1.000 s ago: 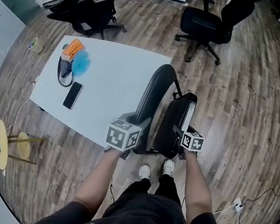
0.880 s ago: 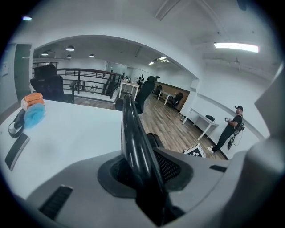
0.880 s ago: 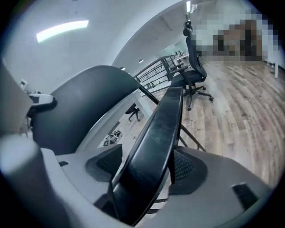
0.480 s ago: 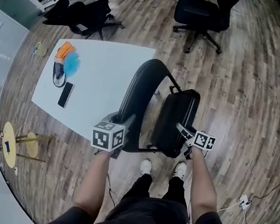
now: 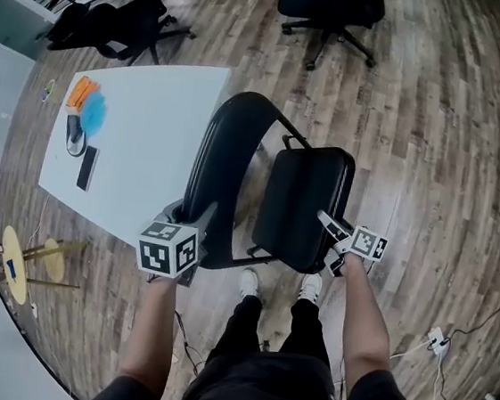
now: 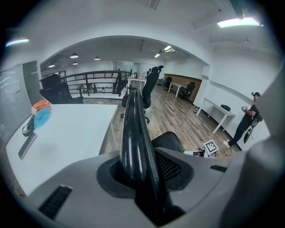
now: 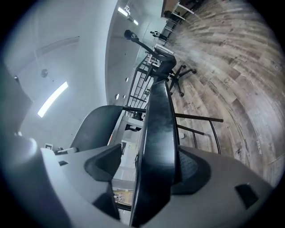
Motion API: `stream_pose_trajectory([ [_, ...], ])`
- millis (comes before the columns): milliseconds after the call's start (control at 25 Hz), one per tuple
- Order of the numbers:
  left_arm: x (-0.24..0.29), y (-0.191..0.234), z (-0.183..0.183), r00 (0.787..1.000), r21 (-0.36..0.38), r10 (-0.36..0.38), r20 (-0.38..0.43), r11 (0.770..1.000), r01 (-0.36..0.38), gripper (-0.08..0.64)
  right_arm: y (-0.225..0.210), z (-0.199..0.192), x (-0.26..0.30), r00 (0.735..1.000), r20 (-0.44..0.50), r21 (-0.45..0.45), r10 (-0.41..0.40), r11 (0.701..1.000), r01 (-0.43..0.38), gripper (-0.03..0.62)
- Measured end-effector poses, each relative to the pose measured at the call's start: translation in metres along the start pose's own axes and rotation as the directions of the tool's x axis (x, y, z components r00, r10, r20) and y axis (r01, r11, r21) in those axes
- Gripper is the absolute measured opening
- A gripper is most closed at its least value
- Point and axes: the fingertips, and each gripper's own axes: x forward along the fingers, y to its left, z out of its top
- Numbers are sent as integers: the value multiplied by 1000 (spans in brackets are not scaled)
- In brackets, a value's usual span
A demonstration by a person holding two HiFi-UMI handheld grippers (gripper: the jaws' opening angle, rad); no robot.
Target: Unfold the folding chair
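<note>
1. Head view: since a second ago the seat [image 5: 304, 201] has swung further from the backrest [image 5: 220, 169]. The folding chair [image 5: 226, 256] stands at 12 o'clock from the person's feet, with the white table [image 5: 150, 129] at its 9 o'clock.
2. Left gripper view: the left gripper [image 6: 141, 176] pinches the backrest's top rim, its jaws just easing wider.
3. Right gripper view: the right gripper [image 7: 153, 173] clamps the seat's front edge.

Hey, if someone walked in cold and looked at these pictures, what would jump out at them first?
The black folding chair in mid-frame on the wood floor: the left gripper is clamped on its curved backrest and the right gripper on the near edge of its seat. Next comes the white table at its left, with a phone lying on it.
</note>
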Motion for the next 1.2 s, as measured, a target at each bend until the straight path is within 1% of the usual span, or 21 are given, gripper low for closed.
stream_pose_trajectory([
  [160,13,-26,-8,1000,5,1,6,1000,-1,121,-26,8,-24,998,8,24,63,998,-63,325],
  [200,16,-31,-8,1000,7,3,6,1000,-3,121,-33,11,-29,998,8,32,68,997,-68,325],
  [240,19,-35,-9,1000,10,6,4,1000,-6,121,-42,13,-34,999,4,41,54,998,-55,325],
  [320,26,-44,-11,1000,19,12,-5,1000,-12,124,-67,16,-48,1000,-12,43,2,999,-1,325],
  [360,30,-48,-13,1000,23,15,-11,1000,-14,124,-74,18,-53,1000,-13,51,6,999,-6,325],
  [440,37,-54,-16,1000,27,19,-24,999,-18,127,-79,22,-57,997,1,86,81,993,-80,325],
  [480,41,-55,-18,999,27,20,-29,999,-19,130,-88,23,-59,996,1,91,84,992,-84,325],
  [560,49,-57,-23,999,30,19,-38,999,-18,133,-121,21,-71,1000,-24,76,-11,997,13,325],
  [600,53,-57,-27,999,30,18,-43,999,-17,133,-135,20,-76,998,-33,68,-44,997,46,325],
  [640,56,-56,-31,999,28,18,-48,999,-17,135,-143,19,-78,998,-36,67,-43,997,46,325],
  [800,70,-54,-37,999,18,9,-53,1000,-8,138,-154,26,-78,997,-13,116,78,990,-76,325],
  [880,76,-50,-41,999,12,0,-52,1000,0,140,-161,27,-77,995,-1,128,102,987,-101,325],
  [1000,83,-43,-49,999,-2,-16,-49,1000,16,141,-181,24,-78,995,0,134,98,986,-97,325],
  [1120,93,-43,-54,999,-7,-25,-46,1000,24,140,-209,24,-86,996,-9,132,89,987,-87,325],
  [1200,102,-44,-61,998,-17,-39,-43,999,39,141,-230,22,-92,997,-8,145,73,987,-71,325],
])
